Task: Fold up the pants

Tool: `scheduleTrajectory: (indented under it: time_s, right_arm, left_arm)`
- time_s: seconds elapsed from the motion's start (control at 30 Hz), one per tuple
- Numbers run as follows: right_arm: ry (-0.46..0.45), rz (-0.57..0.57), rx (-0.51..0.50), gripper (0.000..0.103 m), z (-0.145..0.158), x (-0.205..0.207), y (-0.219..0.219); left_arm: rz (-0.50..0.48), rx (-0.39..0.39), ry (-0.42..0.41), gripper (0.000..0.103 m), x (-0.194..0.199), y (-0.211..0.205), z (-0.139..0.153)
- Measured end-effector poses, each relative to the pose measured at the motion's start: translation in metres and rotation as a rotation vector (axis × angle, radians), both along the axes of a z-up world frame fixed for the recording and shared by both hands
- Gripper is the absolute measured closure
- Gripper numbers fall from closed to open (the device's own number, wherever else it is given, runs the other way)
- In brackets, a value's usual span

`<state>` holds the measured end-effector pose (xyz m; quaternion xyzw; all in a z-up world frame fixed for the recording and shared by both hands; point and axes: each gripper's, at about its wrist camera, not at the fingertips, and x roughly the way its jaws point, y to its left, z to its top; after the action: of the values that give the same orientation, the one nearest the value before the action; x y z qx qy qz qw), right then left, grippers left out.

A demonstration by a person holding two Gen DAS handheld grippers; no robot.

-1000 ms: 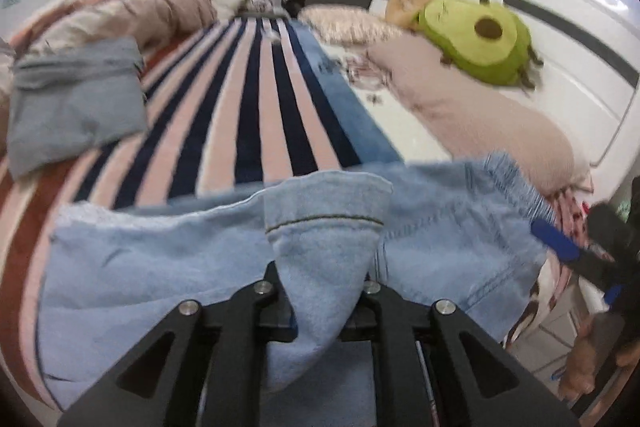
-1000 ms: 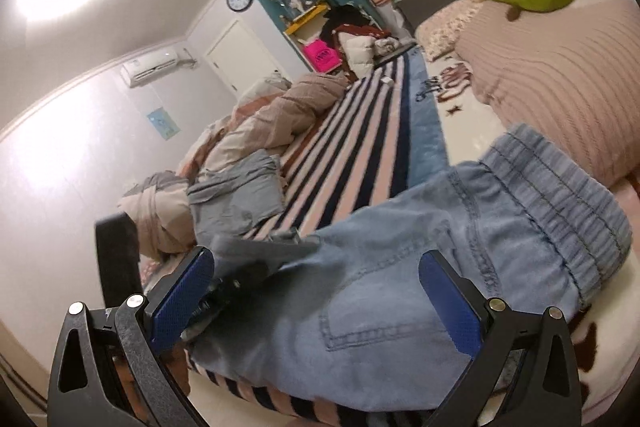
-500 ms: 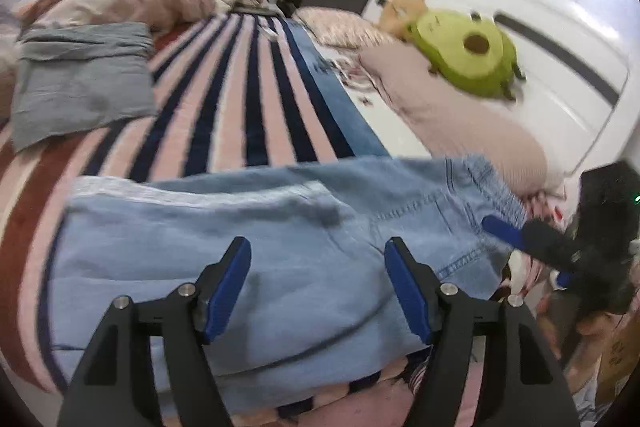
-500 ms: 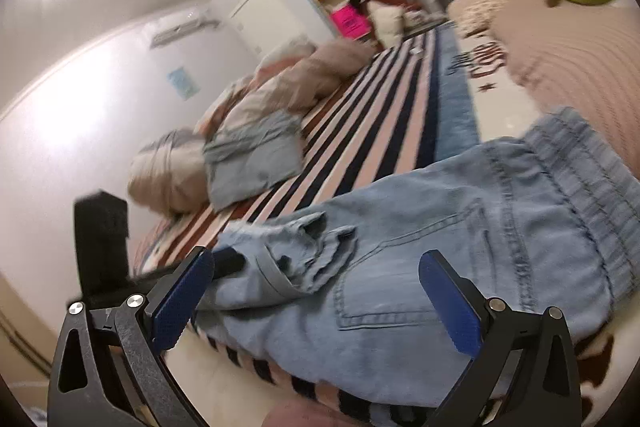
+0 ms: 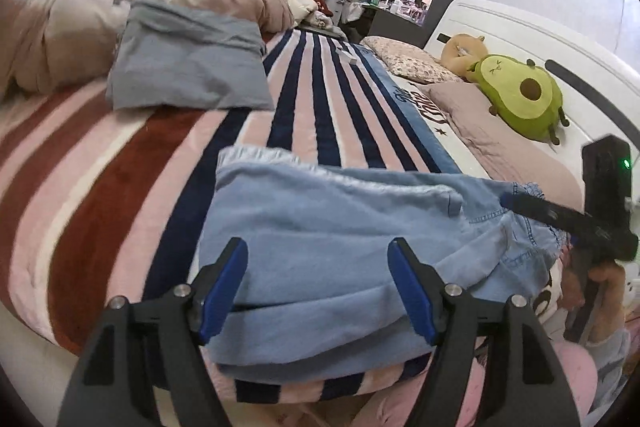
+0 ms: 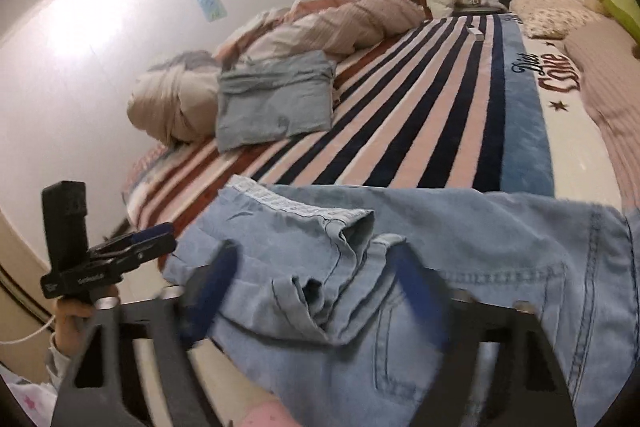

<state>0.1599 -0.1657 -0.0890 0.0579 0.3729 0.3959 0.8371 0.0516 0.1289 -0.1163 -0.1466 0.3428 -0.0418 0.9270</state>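
Soft light-blue denim pants [image 5: 340, 227] lying folded along the bed's near edge, on the plush striped blanket [image 5: 312, 107]. Left gripper [image 5: 316, 283] parted, empty, above the fold. Right gripper [image 6: 316, 287] just narrowing over a bunched hem, not pinching. Broad open stripes beyond.

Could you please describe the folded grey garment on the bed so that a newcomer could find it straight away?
Start from the striped blanket covering the bed and look to its far side, where a rumpled beige duvet is heaped. The grey garment lies folded on the stripes, against that heap. Unlike the light blue denim pants at the bed's near edge, it is plain dull grey and sits apart from both tools.
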Motion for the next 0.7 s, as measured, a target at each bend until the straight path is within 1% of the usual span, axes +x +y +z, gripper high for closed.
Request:
scheduleTrajectory:
  time_s: [0.03, 0.07, 0.13, 0.23, 0.33, 0.37, 0.47, 0.6, 0.67, 0.7]
  right_arm:
    - [-0.005, 0.001, -0.025, 0.044, 0.000, 0.002, 0.006]
    - [-0.011, 0.007, -0.052, 0.052, -0.001, 0.004, 0.012]
    - [-0.014, 0.025, -0.107, 0.060, -0.005, 0.006, 0.025]
    - [-0.007, 0.039, -0.194, 0.064, -0.014, 0.007, 0.036]
    - [0.009, 0.043, -0.306, 0.067, -0.029, 0.001, 0.039]
    - [0.017, 0.043, -0.327, 0.067, -0.034, -0.001, 0.037]
    - [0.075, 0.056, -0.342, 0.067, -0.047, -0.008, 0.027]
    - [0.110, 0.044, -0.341, 0.066, -0.044, -0.008, 0.021]
    - [0.098, 0.025, -0.338, 0.065, -0.034, -0.005, 0.021]
    - [0.082, 0.016, -0.340, 0.064, -0.029, -0.004, 0.023]
  left_arm:
    - [-0.008, -0.013, -0.001, 0.036, 0.000, 0.003, -0.004]
    - [-0.021, -0.027, 0.000, 0.038, 0.000, 0.006, -0.009]
    - [-0.037, -0.043, 0.004, 0.050, 0.001, 0.009, -0.017]
    - [-0.077, -0.055, 0.009, 0.060, 0.001, 0.012, -0.027]
    - [-0.115, -0.089, 0.008, 0.060, -0.003, 0.016, -0.034]
    - [-0.130, -0.102, 0.006, 0.060, -0.005, 0.017, -0.036]
    - [-0.163, -0.137, 0.003, 0.060, -0.010, 0.020, -0.041]
    - [-0.176, -0.154, -0.007, 0.060, -0.015, 0.022, -0.041]
    - [-0.175, -0.178, -0.015, 0.054, -0.016, 0.026, -0.039]
    - [-0.164, -0.188, -0.028, 0.046, -0.018, 0.029, -0.036]
